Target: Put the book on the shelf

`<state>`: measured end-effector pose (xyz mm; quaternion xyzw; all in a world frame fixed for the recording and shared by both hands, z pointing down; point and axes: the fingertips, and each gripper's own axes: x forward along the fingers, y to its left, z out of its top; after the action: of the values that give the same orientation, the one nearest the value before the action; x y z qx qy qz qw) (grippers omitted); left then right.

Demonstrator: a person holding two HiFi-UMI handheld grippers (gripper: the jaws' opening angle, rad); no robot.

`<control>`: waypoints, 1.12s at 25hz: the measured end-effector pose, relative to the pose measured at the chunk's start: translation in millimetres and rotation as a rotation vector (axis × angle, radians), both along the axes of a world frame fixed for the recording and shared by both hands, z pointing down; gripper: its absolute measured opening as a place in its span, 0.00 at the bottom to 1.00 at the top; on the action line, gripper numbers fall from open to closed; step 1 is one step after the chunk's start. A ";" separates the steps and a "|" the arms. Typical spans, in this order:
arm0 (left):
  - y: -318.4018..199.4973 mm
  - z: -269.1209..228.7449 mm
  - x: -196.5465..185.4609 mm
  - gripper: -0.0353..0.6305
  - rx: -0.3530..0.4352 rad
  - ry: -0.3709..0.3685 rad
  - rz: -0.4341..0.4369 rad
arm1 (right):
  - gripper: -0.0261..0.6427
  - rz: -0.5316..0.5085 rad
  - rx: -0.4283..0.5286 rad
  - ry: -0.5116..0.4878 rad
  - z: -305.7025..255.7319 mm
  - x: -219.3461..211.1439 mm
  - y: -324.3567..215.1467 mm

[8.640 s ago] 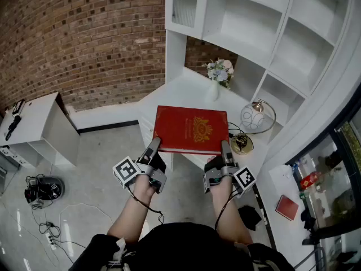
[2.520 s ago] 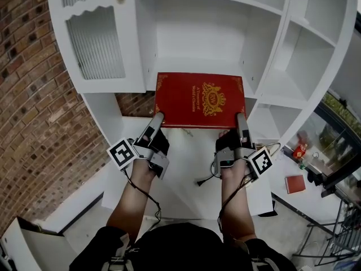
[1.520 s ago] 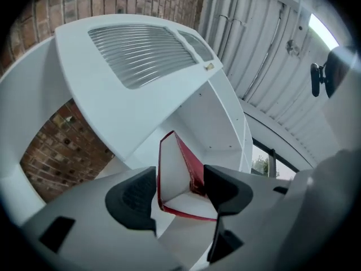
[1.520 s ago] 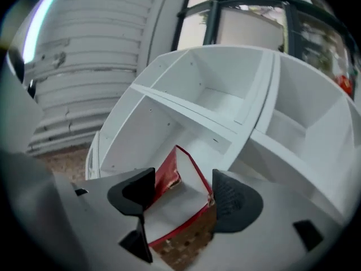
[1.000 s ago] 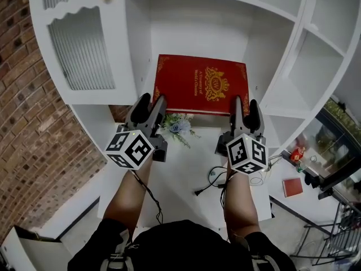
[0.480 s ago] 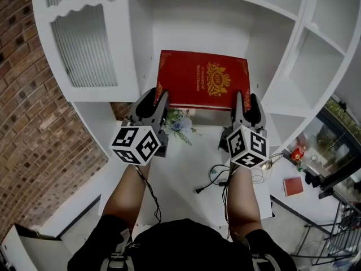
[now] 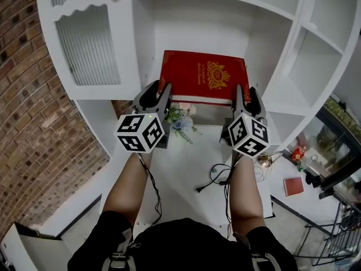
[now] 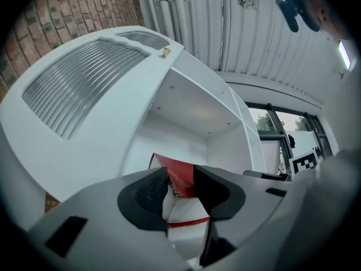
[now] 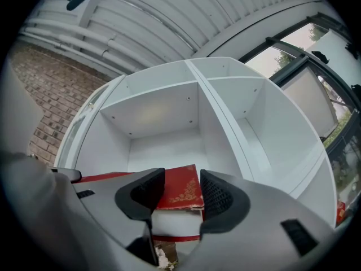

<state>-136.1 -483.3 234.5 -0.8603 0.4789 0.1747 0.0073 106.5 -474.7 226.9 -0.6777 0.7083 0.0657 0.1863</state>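
The red book [image 7: 204, 75] with a gold crest lies flat in the white shelf compartment [image 7: 192, 21], its near edge towards me. My left gripper [image 7: 156, 94] is at the book's near left corner and my right gripper [image 7: 245, 96] at its near right corner. Both pairs of jaws have just been closing and now stand partly apart, side by side. In the left gripper view the book's worn corner [image 8: 181, 176] shows in the gap of the left gripper [image 8: 180, 189]. In the right gripper view the book [image 9: 179, 192] shows beyond the right gripper [image 9: 181, 188]. No pad presses on it.
A cabinet door with ribbed glass [image 7: 87, 44] stands left of the compartment, more open compartments [image 7: 316, 44] to the right. Below are a white desk [image 7: 180, 174] with flowers [image 7: 179, 120] and a cable [image 7: 214, 180]. A brick wall [image 7: 34, 123] is at the left.
Both grippers' jaws have narrowed and the hands rolled slightly. The book now lies a little deeper in the compartment. The grippers have stayed at its near corners.
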 end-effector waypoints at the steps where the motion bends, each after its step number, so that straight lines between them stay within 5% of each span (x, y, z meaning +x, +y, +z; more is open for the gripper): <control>1: -1.9 -0.8 0.1 0.29 -0.009 0.005 0.000 | 0.36 0.000 -0.009 -0.003 -0.5 0.3 -1.2; 19: -28.3 -8.4 3.4 0.29 -0.072 0.014 -0.033 | 0.36 0.038 -0.180 0.011 -7.6 6.0 -36.2; 23: -27.9 -11.7 2.7 0.29 -0.035 -0.068 -0.116 | 0.36 0.044 -0.208 0.000 -6.4 5.5 -37.9; 28: -21.9 -20.9 9.8 0.24 0.082 -0.281 -0.258 | 0.36 0.061 -0.202 0.022 -11.8 6.7 -38.0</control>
<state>-126.3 -505.2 213.6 -0.8067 0.5720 0.0696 0.1314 113.2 -512.6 215.1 -0.7136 0.6923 0.0071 0.1072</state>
